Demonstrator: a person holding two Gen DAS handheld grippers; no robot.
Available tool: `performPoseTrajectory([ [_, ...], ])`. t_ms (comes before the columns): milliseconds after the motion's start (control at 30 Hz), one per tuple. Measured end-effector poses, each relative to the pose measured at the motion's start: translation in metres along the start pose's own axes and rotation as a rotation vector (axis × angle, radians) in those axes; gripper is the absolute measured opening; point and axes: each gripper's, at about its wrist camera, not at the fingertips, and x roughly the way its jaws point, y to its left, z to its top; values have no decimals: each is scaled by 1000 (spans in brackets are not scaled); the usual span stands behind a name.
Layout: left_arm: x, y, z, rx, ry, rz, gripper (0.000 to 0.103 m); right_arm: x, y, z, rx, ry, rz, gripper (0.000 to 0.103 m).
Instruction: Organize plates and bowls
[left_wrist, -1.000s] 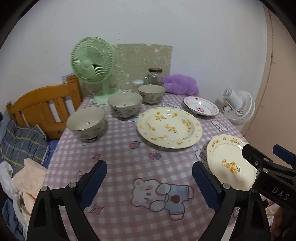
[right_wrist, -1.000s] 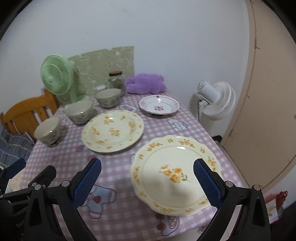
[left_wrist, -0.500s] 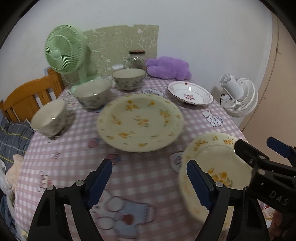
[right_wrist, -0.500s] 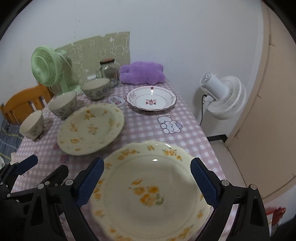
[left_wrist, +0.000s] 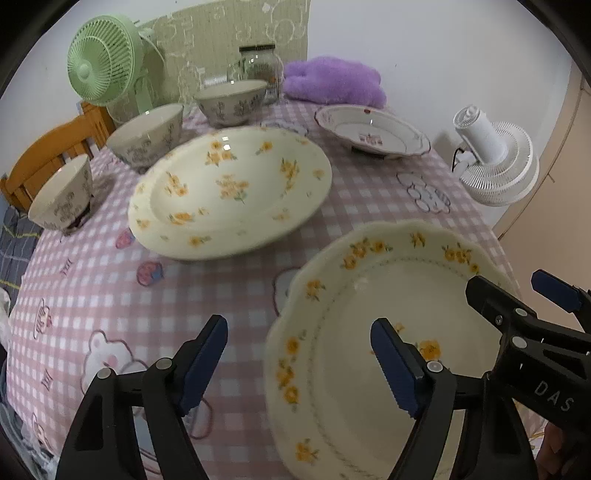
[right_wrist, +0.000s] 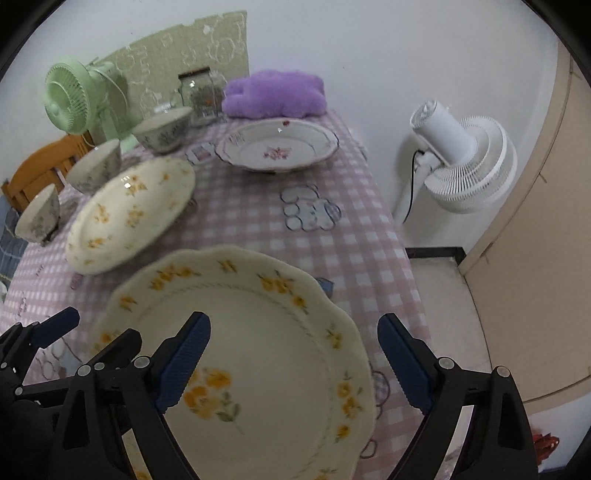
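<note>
- While both jaws stand spread, the right gripper (right_wrist: 293, 363) should straddle the scalloped cream yellow-flowered plate (right_wrist: 266, 354) at its near rim.
- Left gripper (left_wrist: 297, 363) could steady the opposite edge.

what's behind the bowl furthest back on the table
A glass jar stands right behind the far bowl, with a patterned green board against the wall. The bowl hides the jar's base.

Three plates (left_wrist: 229, 192) (left_wrist: 373, 131) (left_wrist: 369, 295). Three bowls (left_wrist: 231, 101) (left_wrist: 147, 134) (left_wrist: 61, 195). Two fans (left_wrist: 99, 61) (left_wrist: 495, 162). One jar (left_wrist: 258, 68). One cushion (left_wrist: 332, 81). One chair (left_wrist: 48, 155).
</note>
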Motion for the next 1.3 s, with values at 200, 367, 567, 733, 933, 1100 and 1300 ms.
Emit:
performPoseTrajectory([
  [200, 14, -10, -4, -10, 51, 11, 79, 20, -14, -5, -9, 62, 7, 88],
  [367, 20, -10, -4, -47, 74, -1, 73, 34, -16, -8, -31, 113, 34, 78],
  [567, 22, -17, 0, -35, 77, 11, 74, 41, -13, -8, -69, 137, 66, 67],
  [733, 22, -14, 1, -26, 87, 8, 74, 40, -11, -8, -62, 147, 60, 67],
  [933, 13, 1, -2, -40, 75, 14, 74, 35, 2, -8, -72, 146, 65, 67],
  [1100, -2, 23, -3, -20, 57, 19, 74, 25, 24, -7, -64, 134, 61, 67],
  [1300, -17, 66, -5, -13, 51, 8, 74, 8, 66, -10, -47, 116, 56, 67],
])
